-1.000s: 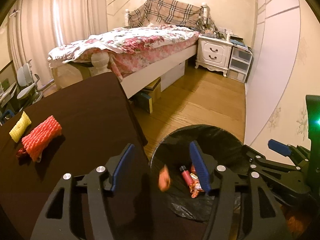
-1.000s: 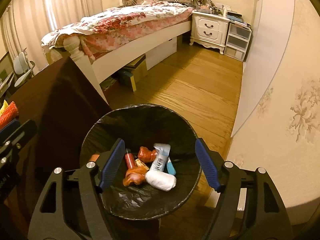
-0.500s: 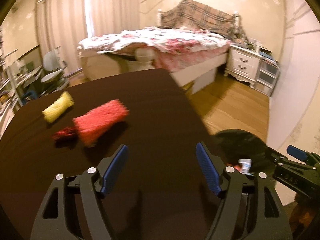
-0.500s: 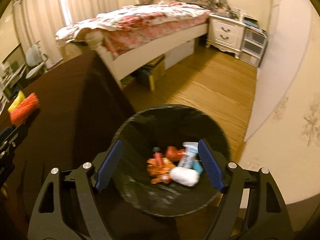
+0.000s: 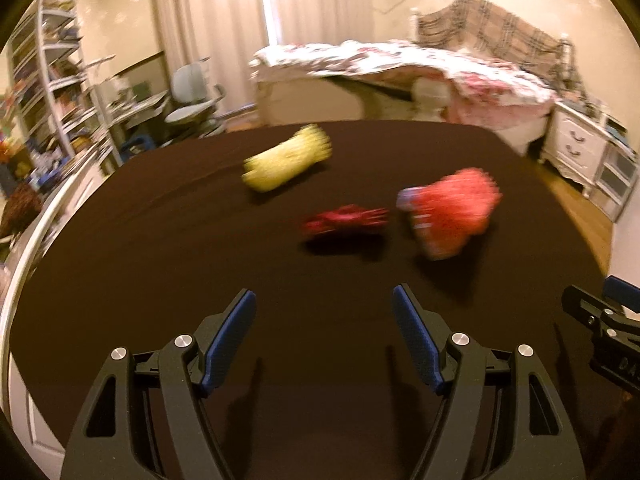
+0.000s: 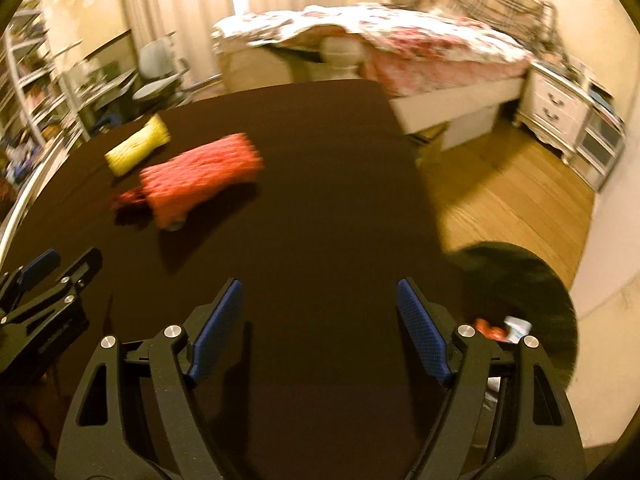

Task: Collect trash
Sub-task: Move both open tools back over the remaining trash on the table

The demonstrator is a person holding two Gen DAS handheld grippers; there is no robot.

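On the dark table (image 5: 160,260) lie three blurred pieces of trash: a yellow foam net (image 5: 286,159), a small dark red wrapper (image 5: 344,220) and a red foam net (image 5: 452,210). My left gripper (image 5: 324,300) hangs open above the near part of the table, nothing between its blue pads. In the right wrist view the yellow net (image 6: 136,150), the red net (image 6: 200,178) and the wrapper (image 6: 128,200) lie at the far left. My right gripper (image 6: 320,292) is open and empty over the table. The black-lined bin (image 6: 532,292) stands on the floor at the right, with trash inside.
A bed (image 6: 400,40) with a floral cover stands beyond the table. White nightstand drawers (image 6: 556,108) sit at the far right, on wood floor (image 6: 500,200). A chair (image 5: 192,96) and cluttered shelves (image 5: 40,92) fill the left side.
Both grippers have swung left from over the bin to above the table. The trash on the table now lies ahead of the left gripper, and the bin has slid to the right edge.
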